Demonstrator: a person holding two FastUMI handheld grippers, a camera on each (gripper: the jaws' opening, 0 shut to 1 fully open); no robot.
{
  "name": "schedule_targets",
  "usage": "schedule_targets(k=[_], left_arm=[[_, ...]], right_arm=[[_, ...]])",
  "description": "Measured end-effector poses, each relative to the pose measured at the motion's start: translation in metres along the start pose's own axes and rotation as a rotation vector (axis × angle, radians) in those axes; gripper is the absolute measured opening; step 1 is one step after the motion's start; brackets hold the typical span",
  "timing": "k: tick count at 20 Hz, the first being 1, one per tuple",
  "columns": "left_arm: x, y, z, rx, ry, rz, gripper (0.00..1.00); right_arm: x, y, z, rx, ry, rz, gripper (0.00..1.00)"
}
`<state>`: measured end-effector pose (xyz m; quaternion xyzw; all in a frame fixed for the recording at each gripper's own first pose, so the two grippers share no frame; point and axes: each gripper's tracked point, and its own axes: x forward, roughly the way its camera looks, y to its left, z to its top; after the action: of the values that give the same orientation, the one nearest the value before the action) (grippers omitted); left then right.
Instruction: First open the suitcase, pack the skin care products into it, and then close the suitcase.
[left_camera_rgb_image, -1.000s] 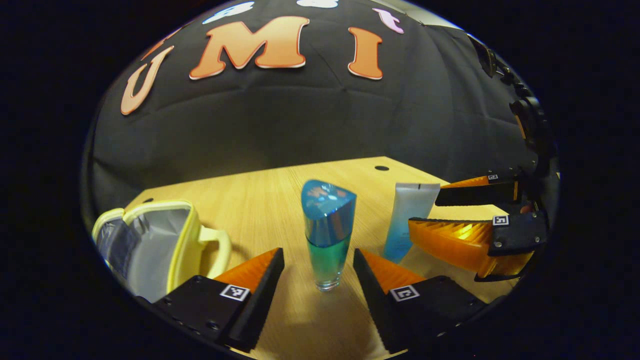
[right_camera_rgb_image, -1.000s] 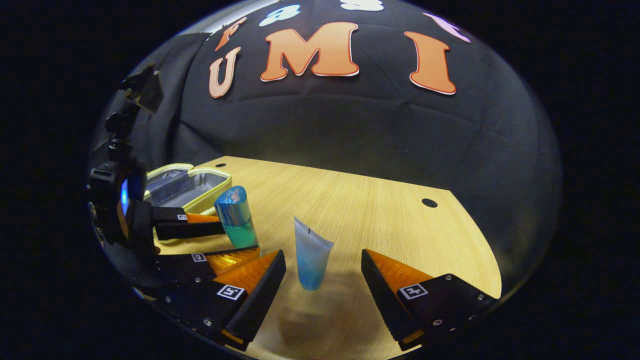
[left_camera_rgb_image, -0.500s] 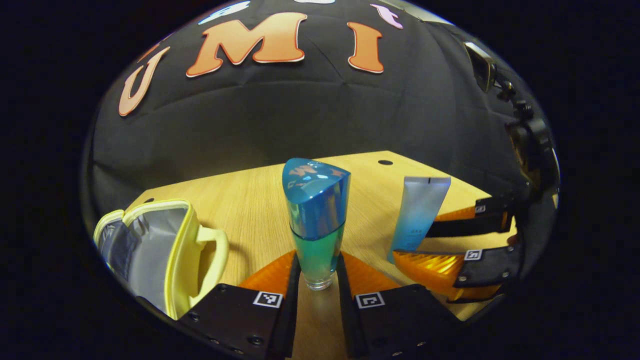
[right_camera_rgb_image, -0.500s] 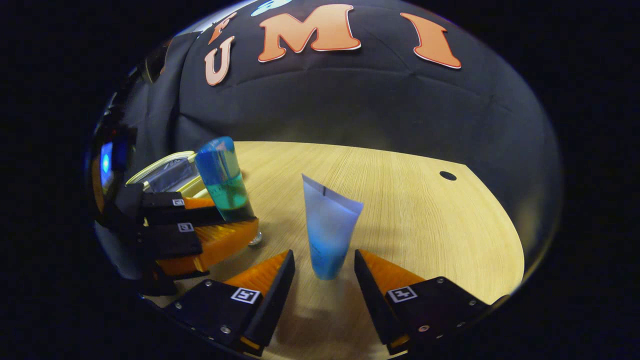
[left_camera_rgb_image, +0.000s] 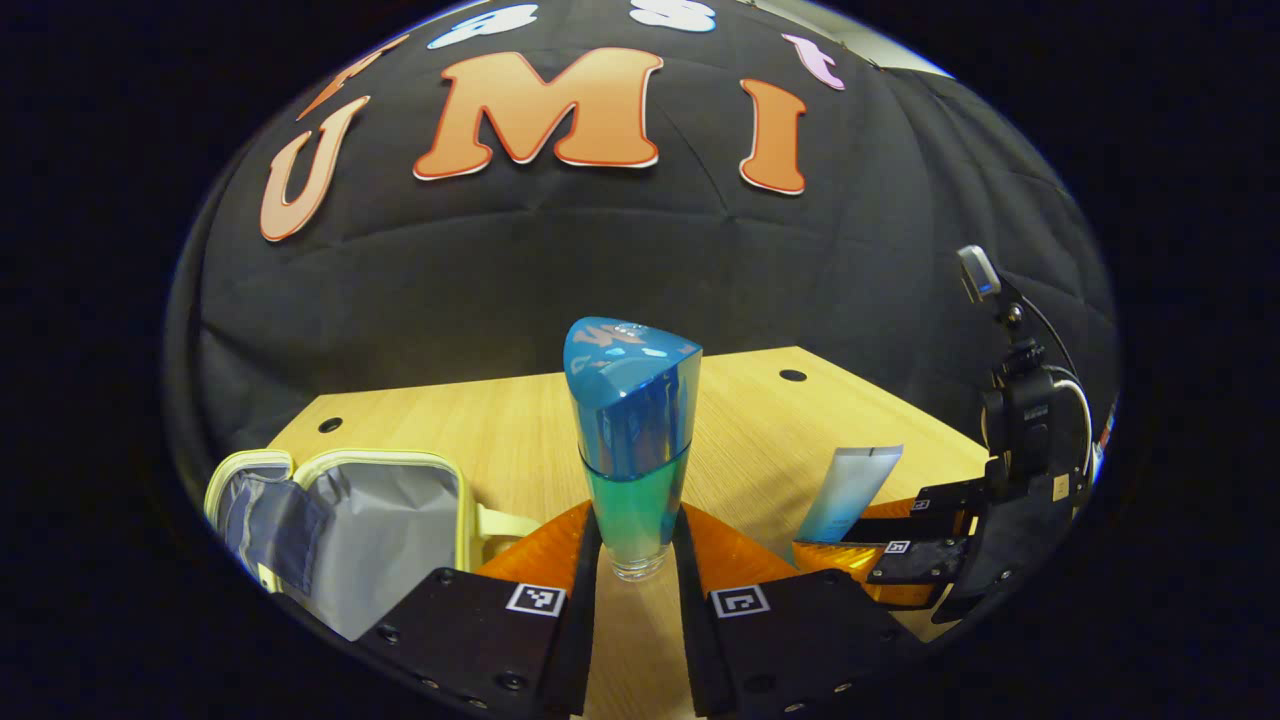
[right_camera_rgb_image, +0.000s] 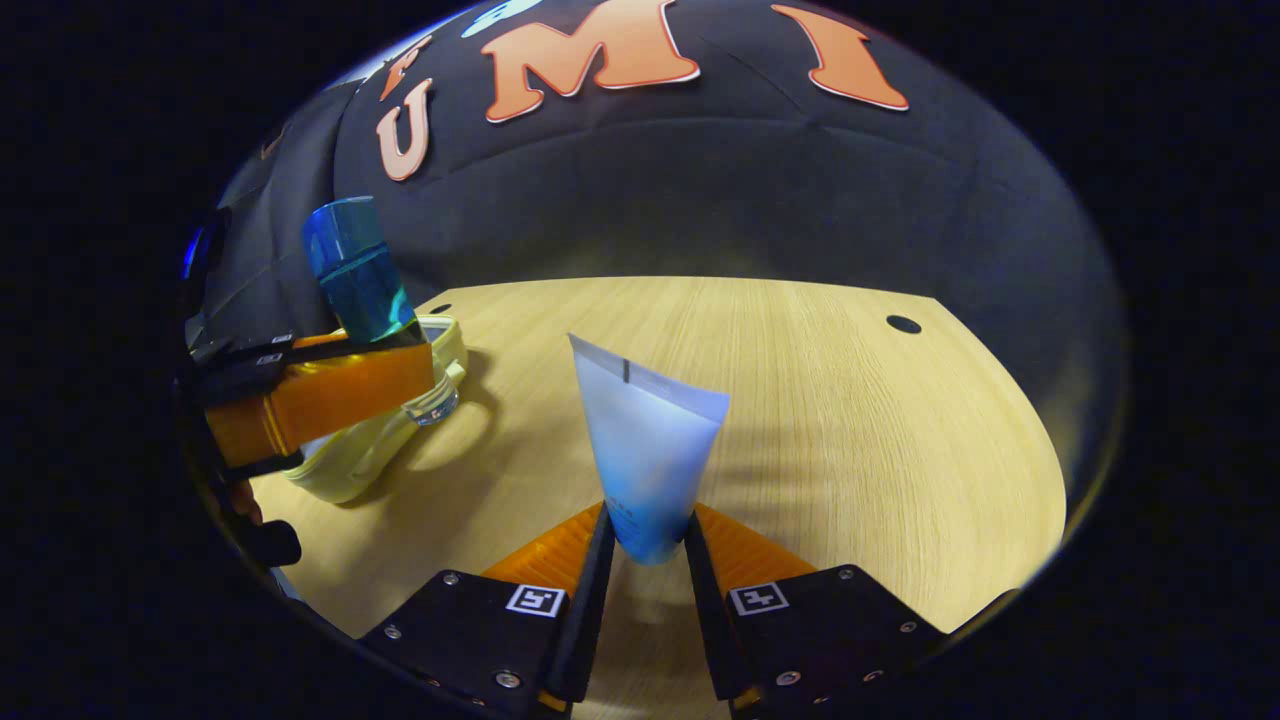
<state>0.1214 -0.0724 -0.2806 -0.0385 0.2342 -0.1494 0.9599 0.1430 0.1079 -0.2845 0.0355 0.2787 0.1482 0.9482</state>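
A tall blue-green bottle with a blue cap stands upright between the fingers of my left gripper, which is shut on its lower part and holds it above the table. The right gripper view shows the same bottle held at the far left, over the case. My right gripper is shut on the lower end of a pale blue tube, upright. The tube and the right gripper appear at the right of the left gripper view. The small yellow suitcase lies open, grey lining up.
The wooden table has round cable holes near its far edge and bare surface to the right. The black booth wall rises behind it. The yellow suitcase with its handle lies at the left of the right gripper view.
Both grippers closed, the left on the bottle, then the right on the tube. The left gripper has lifted the bottle up and toward the open case.
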Motion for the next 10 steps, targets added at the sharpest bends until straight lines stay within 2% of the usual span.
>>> schedule_targets(k=[2,3,7,10], left_arm=[[-0.01,0.015,0.013,0.027,-0.003,0.028,0.41],[-0.016,0.02,0.019,0.029,-0.008,0.031,0.38],[-0.045,0.045,0.047,0.056,-0.031,0.055,0.38],[-0.063,0.069,0.057,0.064,-0.039,0.075,0.38]], right_arm=[[-0.013,0.009,0.017,-0.016,-0.016,0.009,0.46],[-0.019,0.014,0.028,-0.022,-0.03,0.014,0.46],[-0.041,0.024,0.065,-0.062,-0.077,-0.015,0.46],[-0.056,0.037,0.087,-0.075,-0.105,-0.005,0.46]])
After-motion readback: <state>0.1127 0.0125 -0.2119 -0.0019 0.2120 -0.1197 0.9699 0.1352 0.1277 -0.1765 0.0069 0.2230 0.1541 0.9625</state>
